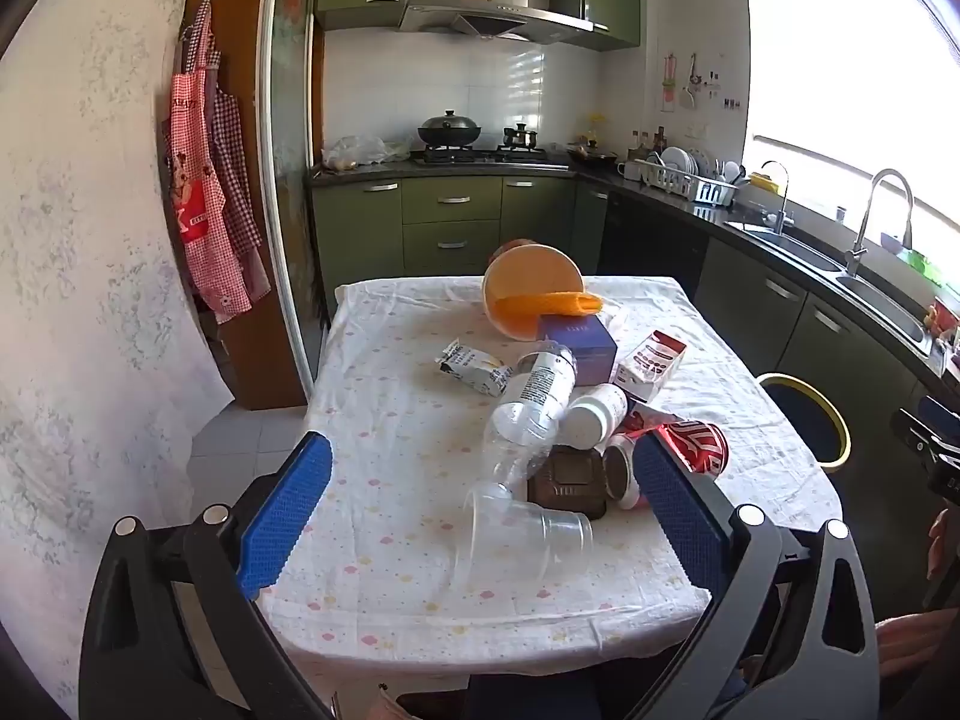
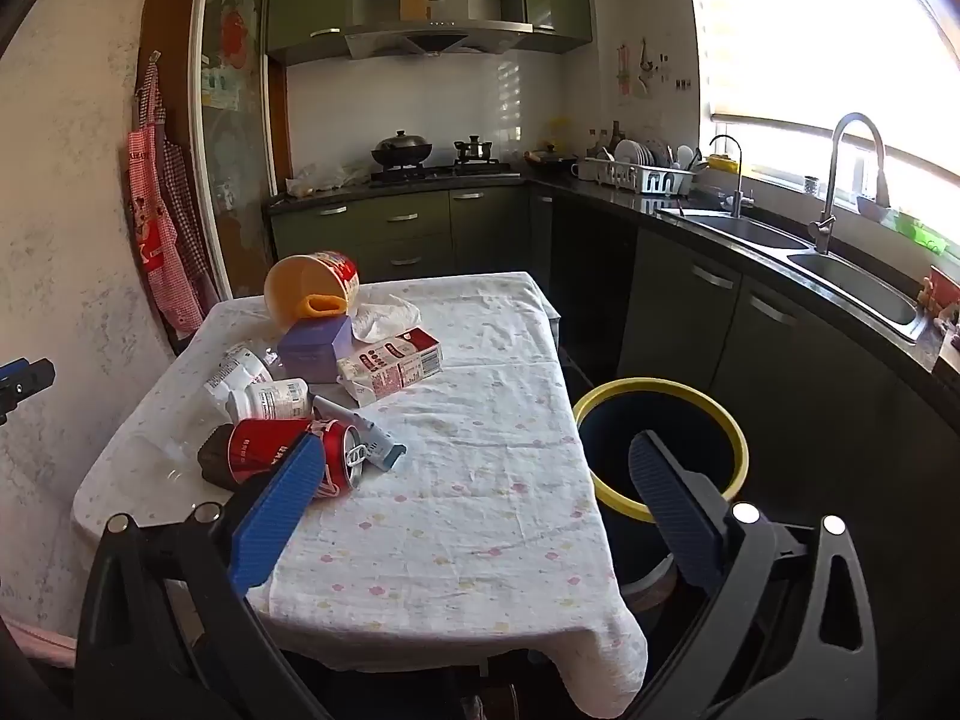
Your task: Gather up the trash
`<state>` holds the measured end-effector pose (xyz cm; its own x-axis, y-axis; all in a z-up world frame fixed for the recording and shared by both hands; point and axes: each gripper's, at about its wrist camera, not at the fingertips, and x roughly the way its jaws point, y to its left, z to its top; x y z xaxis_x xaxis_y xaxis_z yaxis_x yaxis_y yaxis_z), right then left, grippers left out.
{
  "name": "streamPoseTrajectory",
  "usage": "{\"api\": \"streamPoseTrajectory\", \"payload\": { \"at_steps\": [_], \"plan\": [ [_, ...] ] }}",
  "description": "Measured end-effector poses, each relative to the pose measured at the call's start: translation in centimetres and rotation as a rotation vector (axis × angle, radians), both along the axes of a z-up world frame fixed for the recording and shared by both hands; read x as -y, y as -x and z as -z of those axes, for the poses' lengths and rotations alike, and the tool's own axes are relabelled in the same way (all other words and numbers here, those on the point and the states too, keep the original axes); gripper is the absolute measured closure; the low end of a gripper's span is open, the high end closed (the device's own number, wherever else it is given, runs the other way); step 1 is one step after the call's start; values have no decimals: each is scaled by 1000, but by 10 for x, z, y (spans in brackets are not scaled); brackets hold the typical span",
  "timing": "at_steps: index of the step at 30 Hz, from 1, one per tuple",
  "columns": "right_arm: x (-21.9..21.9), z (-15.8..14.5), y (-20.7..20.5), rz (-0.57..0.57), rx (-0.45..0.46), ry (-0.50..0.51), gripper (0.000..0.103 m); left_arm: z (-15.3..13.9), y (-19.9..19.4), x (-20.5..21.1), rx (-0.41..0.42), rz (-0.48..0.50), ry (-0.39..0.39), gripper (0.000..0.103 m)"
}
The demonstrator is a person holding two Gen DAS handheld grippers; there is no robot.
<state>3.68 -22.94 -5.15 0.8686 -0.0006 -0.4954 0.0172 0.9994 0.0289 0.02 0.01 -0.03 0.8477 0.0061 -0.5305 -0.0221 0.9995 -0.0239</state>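
Trash lies piled on a table with a white dotted cloth (image 1: pixel 390 540): a clear plastic cup (image 1: pixel 522 531), a clear bottle (image 1: pixel 531 402), a white pill bottle (image 1: pixel 594 417), a dark brown tub (image 1: pixel 567 480), a crushed red can (image 2: pixel 282 453), a red-and-white carton (image 2: pixel 393 369), a purple box (image 2: pixel 315 345), an orange noodle cup (image 2: pixel 312 288) and a silver wrapper (image 1: pixel 474 369). My left gripper (image 1: pixel 480 504) is open above the near table edge, with the cup between its fingers but untouched. My right gripper (image 2: pixel 474 480) is open, empty, with one finger over the bin (image 2: pixel 660 444).
The dark bin with a yellow rim stands on the floor at the table's right side. Green kitchen cabinets, a stove with a wok (image 1: pixel 450 132), a dish rack (image 1: pixel 684 180) and a sink (image 2: pixel 852 282) line the back and right. Aprons (image 1: pixel 210 204) hang on the left wall.
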Motion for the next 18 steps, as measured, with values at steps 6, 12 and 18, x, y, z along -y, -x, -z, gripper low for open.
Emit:
{"api": "streamPoseTrajectory", "payload": {
  "at_steps": [6,12,18],
  "plan": [
    [2,0,0,0,-3,0,6,1,-2,-2,-19,7,14,4],
    [1,1,0,-2,-7,-7,6,2,-6,3,-25,11,20,4],
    [2,3,-3,-2,-4,-3,6,3,-5,4,-23,18,20,4]
  ]
}}
